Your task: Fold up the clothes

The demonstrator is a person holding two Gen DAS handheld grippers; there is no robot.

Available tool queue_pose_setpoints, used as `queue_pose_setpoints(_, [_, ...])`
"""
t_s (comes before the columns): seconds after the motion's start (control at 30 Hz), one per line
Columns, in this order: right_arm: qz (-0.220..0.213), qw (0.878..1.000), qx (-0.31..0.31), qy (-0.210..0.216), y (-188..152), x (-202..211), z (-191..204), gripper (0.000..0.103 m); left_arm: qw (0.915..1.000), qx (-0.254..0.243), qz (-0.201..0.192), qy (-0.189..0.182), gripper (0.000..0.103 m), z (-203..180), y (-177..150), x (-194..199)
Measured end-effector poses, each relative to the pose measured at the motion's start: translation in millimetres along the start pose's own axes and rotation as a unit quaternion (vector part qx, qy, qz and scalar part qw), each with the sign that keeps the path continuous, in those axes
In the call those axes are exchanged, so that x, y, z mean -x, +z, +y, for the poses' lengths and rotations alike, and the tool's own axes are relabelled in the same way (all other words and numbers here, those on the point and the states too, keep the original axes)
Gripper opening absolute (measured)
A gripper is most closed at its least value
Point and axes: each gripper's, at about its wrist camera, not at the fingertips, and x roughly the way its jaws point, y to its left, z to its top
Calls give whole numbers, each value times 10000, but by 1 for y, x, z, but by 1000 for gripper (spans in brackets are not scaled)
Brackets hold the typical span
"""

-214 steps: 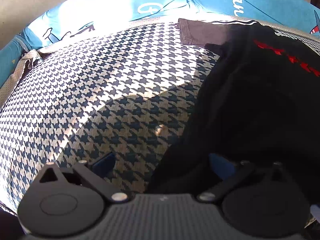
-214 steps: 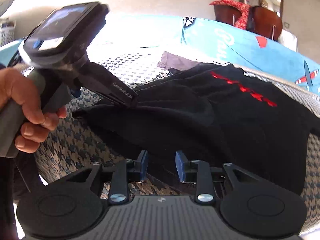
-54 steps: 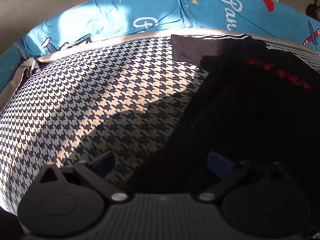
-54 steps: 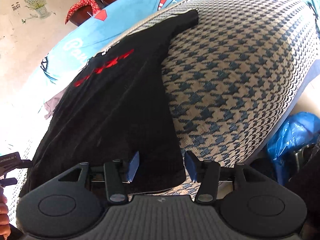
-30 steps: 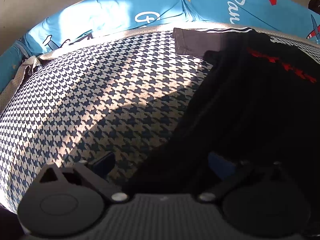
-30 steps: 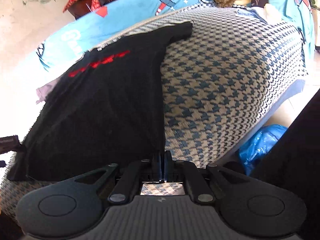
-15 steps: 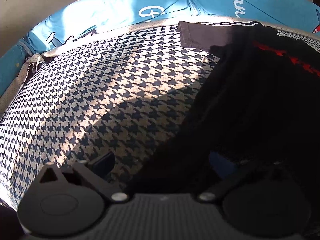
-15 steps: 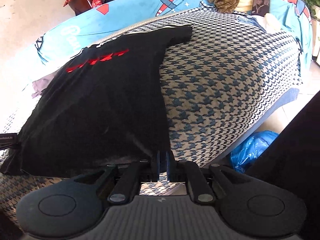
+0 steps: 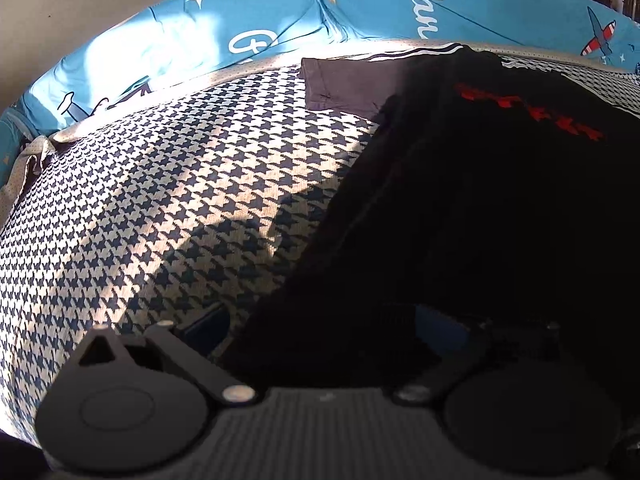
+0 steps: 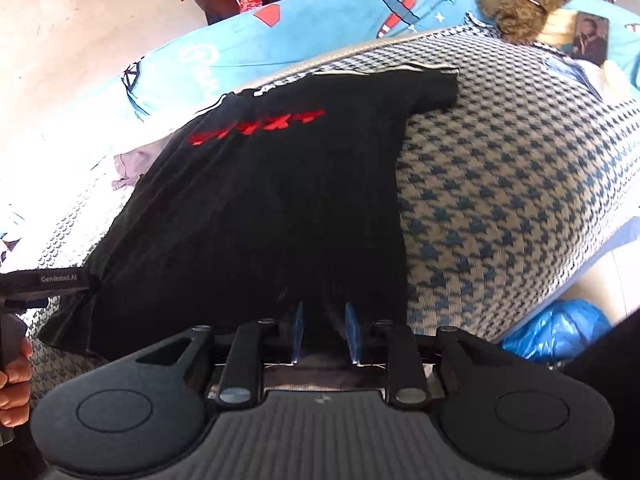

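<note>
Newly parted, right tongs [image 10: 325, 332] straddle the black shirt [image 10: 260, 208] hem; left tongs [image 9: 324, 320] gape wide.

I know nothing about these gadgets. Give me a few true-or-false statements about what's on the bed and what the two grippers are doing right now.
1. The T-shirt is black with red print. True.
2. It lies on a plain white sheet. False: it lies on a houndstooth cover.
3. The right gripper is shut on the hem. False: its jaws stand apart, with the shirt's hem at them.
4. The left gripper is open, its jaws wide apart at the shirt's edge. True.
5. The shirt is already folded in half. False: it lies spread out, both sleeves showing.
6. A blue bag sits beside the bed. True.
</note>
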Motion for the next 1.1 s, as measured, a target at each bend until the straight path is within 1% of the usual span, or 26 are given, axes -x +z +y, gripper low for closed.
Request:
queue_pose_setpoints(0.07, [70, 9999, 55, 132, 13, -5, -1, 27, 10000, -51, -16, -83, 103, -1, 3, -1])
queue_pose_setpoints(0.17, [181, 9995, -20, 244, 35, -17, -7, 28, 9999, -94, 61, -97, 103, 1, 11, -10])
queue_pose_setpoints(0.27, [242, 9990, -170, 335, 62, -32, -17, 28, 9993, 112, 214, -287, 103, 6, 22, -18])
queue_pose_setpoints(0.3, [204, 9993, -176, 270, 71, -37, -19, 28, 9990, 157, 209, -354, 103, 7, 27, -19])
queue_pose_setpoints(0.4, [90, 9997, -204, 83, 96, -51, -27, 28, 9994, 36, 103, -340, 103, -1, 41, -20])
queue_pose_setpoints(0.47, [54, 9994, -349, 49, 112, -61, -35, 28, 9994, -58, 46, -335, 103, -6, 50, -22])
queue_pose_setpoints(0.57, [32, 9979, -641, 6, 134, -75, -50, 28, 9987, -124, 169, -456, 103, -15, 62, -30])
queue_pose_setpoints(0.67, [-47, 9961, -873, -130, 150, -88, -63, 28, 9979, -151, 229, -586, 103, -24, 73, -36])
queue_pose_setpoints(0.83, [-287, 9915, -1223, -346, 176, -104, -89, 29, 9974, -430, 159, -557, 103, -41, 87, -43])
queue_pose_setpoints(1.0, [-538, 9843, -1592, -544, 192, -118, -114, 29, 9972, -256, 222, -671, 103, -42, 90, -53])
queue_pose_setpoints(1.03, [-596, 9833, -1615, -587, 195, -121, -118, 31, 9971, -225, 222, -690, 103, -41, 90, -53])
queue_pose_setpoints(1.07, [-653, 9823, -1639, -631, 198, -124, -122, 38, 9970, -193, 222, -710, 103, -40, 89, -54])
queue_pose_setpoints(1.1, [-705, 9811, -1673, -666, 201, -127, -126, 42, 9970, -162, 222, -729, 103, -39, 89, -54])
